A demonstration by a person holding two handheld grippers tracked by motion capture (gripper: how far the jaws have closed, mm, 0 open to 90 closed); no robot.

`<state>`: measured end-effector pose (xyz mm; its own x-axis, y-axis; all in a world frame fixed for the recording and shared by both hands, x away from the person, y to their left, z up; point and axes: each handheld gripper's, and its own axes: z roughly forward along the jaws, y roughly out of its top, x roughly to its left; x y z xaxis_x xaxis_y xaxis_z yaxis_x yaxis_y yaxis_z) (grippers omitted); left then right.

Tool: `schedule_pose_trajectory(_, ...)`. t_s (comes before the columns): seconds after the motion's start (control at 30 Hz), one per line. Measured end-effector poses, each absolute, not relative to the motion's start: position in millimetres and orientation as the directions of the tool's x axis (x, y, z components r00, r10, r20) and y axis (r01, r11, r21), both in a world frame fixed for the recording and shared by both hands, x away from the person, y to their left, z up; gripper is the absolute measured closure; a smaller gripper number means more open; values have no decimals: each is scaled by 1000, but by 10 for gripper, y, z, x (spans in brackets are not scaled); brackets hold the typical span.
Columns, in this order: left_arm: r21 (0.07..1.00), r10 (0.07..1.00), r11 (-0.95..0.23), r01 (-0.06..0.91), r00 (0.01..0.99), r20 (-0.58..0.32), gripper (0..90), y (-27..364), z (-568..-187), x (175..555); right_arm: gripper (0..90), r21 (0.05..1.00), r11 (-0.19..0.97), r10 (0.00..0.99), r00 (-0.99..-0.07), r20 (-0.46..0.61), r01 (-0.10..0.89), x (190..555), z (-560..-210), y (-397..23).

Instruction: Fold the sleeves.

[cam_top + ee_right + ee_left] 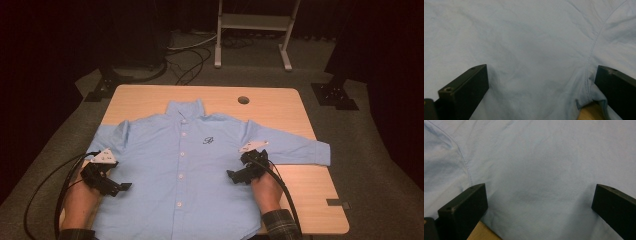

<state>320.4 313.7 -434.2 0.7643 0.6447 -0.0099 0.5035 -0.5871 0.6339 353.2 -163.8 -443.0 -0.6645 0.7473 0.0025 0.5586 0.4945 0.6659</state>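
Note:
A light blue button-up shirt (190, 165) lies flat and face up on the wooden table (280, 107), collar away from me, with a small dark logo on the chest. My left gripper (117, 188) rests at the shirt's left side, near the armpit seam; its jaws stand wide open over the cloth (536, 182). At the shirt's right side, below the sleeve, my right gripper (235, 176) is also open, with the armpit seam (591, 55) between its jaws. Neither gripper holds any fabric.
The right sleeve (300, 147) stretches out toward the table's right edge. A round cable hole (243, 100) sits in the table behind the collar. A small dark tag (338, 204) lies at the front right corner. A white stand (252, 25) and cables are on the floor beyond.

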Motion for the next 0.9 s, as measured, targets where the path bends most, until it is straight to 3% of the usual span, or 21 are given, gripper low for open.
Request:
schedule_pose_trajectory(0.5,627,653,-585,515,757,-13,0,3185,-4318,3190,0,666,497,743,-669,4,556,3527,-4430,-1544)
schedule_pose_trajectory(0.9,724,539,-572,385,842,-21,0,2755,-4048,3000,0,670,497,741,-671,2,551,3524,-4434,-1550)
